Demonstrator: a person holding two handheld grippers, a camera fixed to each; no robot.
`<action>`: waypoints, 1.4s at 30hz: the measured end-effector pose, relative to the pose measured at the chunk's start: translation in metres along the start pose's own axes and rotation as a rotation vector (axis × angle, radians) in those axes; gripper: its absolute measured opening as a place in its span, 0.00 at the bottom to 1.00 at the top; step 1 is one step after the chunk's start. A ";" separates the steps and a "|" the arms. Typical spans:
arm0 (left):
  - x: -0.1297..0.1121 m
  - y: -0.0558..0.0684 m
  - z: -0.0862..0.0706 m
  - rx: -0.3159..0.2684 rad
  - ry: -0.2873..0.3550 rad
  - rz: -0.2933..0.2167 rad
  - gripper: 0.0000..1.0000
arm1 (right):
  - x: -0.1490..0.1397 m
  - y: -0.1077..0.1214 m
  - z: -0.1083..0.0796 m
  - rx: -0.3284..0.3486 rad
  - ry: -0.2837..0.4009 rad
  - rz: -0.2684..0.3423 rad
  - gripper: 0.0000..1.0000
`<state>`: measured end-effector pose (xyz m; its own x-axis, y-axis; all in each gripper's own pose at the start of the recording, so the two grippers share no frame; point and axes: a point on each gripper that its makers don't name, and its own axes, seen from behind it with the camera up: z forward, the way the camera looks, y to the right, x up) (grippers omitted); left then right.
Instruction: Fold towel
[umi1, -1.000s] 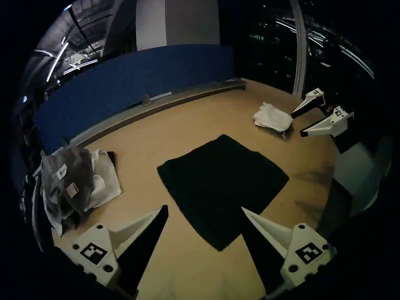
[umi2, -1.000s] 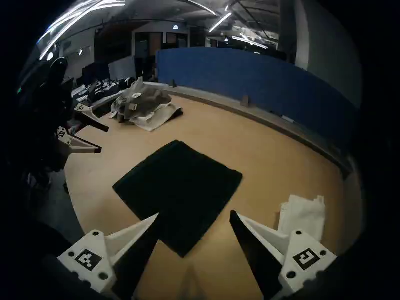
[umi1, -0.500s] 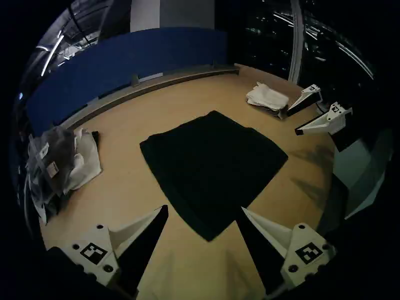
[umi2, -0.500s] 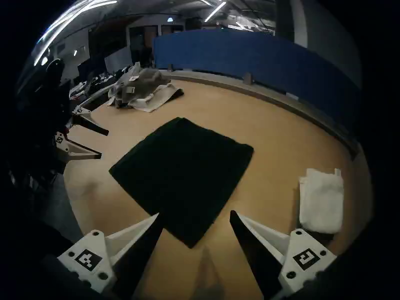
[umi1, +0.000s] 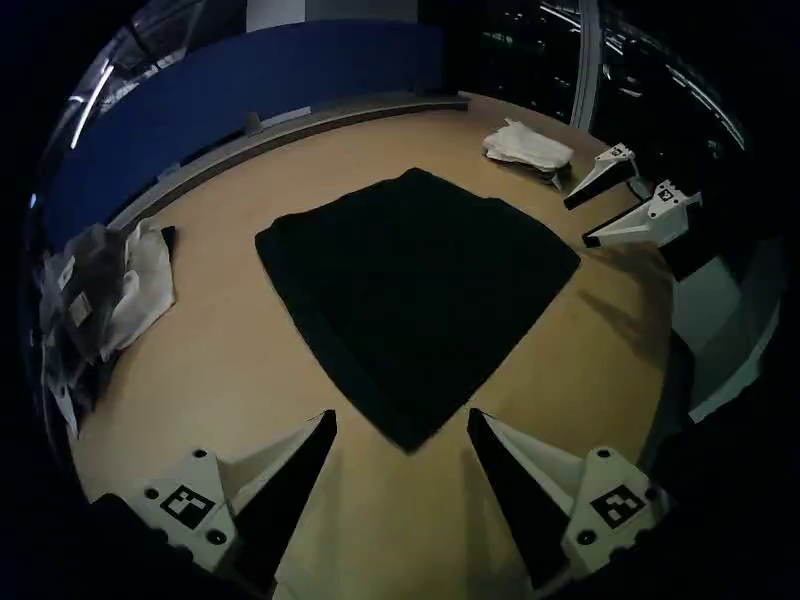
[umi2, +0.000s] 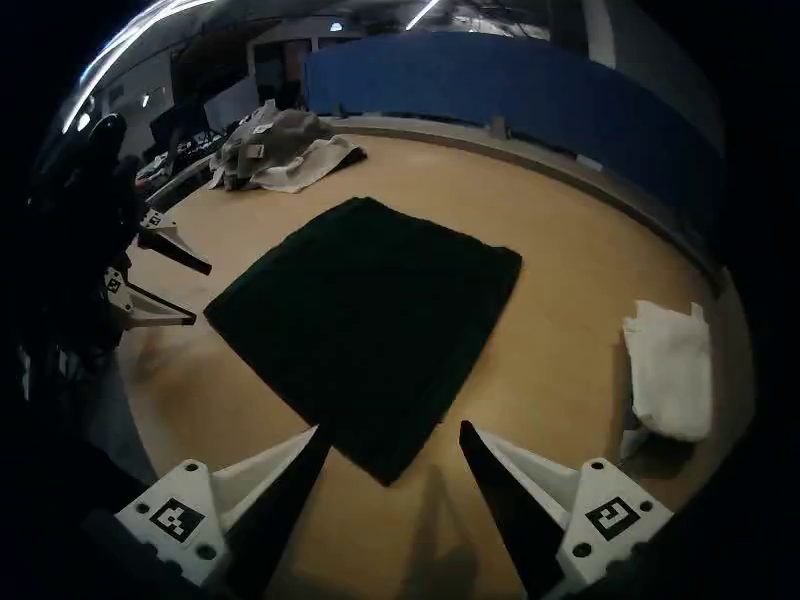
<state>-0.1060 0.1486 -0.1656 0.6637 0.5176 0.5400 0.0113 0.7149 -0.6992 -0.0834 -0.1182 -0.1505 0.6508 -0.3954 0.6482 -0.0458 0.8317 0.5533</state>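
Pre-grasp, I reckon: my left hand-held gripper (umi1: 400, 413) and right hand-held gripper (umi2: 390, 428) both apart, aimed at dark towel (umi1: 415, 280) corners, bottom centre. Next: drop, pinch.

Towel (umi1: 415, 290) lies flat on the table (umi1: 225, 355) between a cloth heap (umi1: 100, 290) and a folded cloth (umi1: 525, 148)

Both claws open, pointing forward

Our left claw (umi1: 400, 413) sits at the bottom of the left gripper view, its two white fingers (umi1: 270, 465) spread wide apart. Our right claw (umi2: 391, 427) sits the same way at the bottom of the right gripper view. Each also appears farther off in the other's view, the right at upper right and the left at mid left, jaws parted.
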 end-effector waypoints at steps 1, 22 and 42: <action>-0.001 0.001 0.001 -0.003 -0.002 -0.001 0.98 | -0.002 0.000 0.002 -0.001 -0.005 -0.001 1.00; -0.018 0.006 0.013 -0.018 -0.034 0.002 0.94 | -0.033 -0.005 0.016 -0.005 -0.068 -0.015 0.88; -0.022 -0.002 0.013 0.005 -0.057 0.016 0.52 | -0.044 -0.006 0.020 0.010 -0.100 -0.029 0.48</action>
<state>-0.1304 0.1420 -0.1695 0.6198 0.5547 0.5552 -0.0024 0.7087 -0.7055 -0.1268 -0.1134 -0.1726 0.5729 -0.4567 0.6806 -0.0357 0.8157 0.5774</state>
